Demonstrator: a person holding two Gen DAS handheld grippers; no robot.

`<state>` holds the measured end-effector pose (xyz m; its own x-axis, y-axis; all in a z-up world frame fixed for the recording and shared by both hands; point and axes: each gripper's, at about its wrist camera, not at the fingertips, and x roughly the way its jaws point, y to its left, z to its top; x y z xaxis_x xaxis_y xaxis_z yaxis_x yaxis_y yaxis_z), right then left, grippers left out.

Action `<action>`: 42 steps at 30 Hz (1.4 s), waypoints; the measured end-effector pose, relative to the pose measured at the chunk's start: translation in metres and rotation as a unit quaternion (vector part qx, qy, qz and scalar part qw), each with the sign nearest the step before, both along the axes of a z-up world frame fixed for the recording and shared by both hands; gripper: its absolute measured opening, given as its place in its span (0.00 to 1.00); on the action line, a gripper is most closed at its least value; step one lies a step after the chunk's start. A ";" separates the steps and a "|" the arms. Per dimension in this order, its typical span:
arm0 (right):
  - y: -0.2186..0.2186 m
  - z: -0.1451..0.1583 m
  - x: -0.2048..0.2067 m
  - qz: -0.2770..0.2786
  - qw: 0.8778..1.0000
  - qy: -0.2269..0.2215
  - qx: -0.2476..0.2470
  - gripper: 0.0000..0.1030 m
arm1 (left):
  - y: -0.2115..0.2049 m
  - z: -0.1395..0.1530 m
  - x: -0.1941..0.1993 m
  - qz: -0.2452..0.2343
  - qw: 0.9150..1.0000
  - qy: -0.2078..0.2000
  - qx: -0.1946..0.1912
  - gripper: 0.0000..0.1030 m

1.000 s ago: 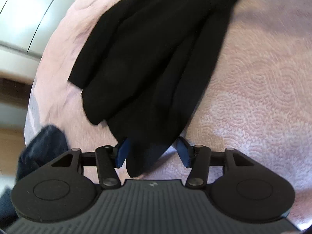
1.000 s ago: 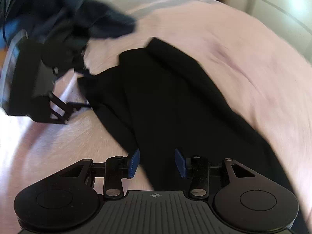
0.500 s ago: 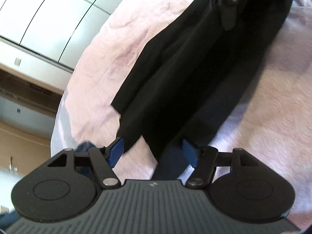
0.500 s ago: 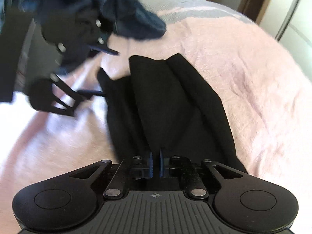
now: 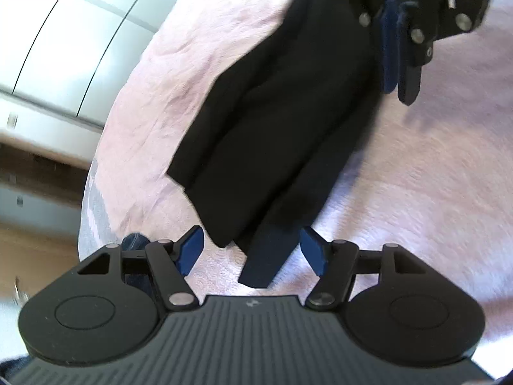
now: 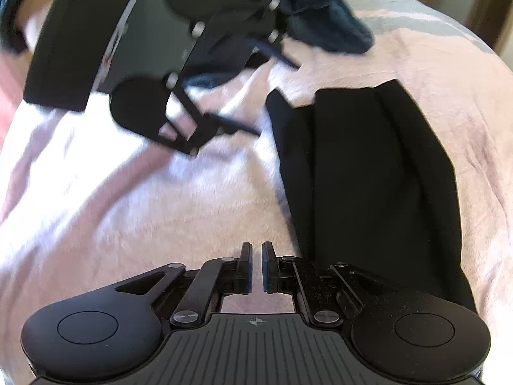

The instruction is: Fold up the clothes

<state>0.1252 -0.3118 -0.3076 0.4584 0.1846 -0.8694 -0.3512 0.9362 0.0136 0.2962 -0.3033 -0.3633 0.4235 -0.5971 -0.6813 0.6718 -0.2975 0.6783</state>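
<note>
The black garment (image 5: 282, 134) lies on the bed (image 5: 416, 192) as a long narrow strip, folded lengthwise into overlapping panels, one end near the bed's edge. The left tongs (image 5: 251, 253) stand apart over that near end, gripping nothing; the right tongs (image 6: 256, 268) are nearly together, empty, beside the cloth. By my judgement a crosswise fold would suit next, needing both ends gripped squarely.

My left gripper (image 6: 272, 89) smears into blur; black garment's (image 5: 282, 134) top end runs off frame.
</note>
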 end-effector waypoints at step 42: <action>-0.047 0.020 0.023 -0.077 0.989 -0.040 0.120 0.42 | 0.030 -0.022 -0.018 -0.009 1.000 -0.021 0.019 0.02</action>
<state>0.1483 -0.3587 -0.2872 0.5628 0.3029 -0.7691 -0.2130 0.9521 0.2192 0.2782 -0.2732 -0.3858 0.4417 -0.5794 -0.6850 0.6373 -0.3347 0.6941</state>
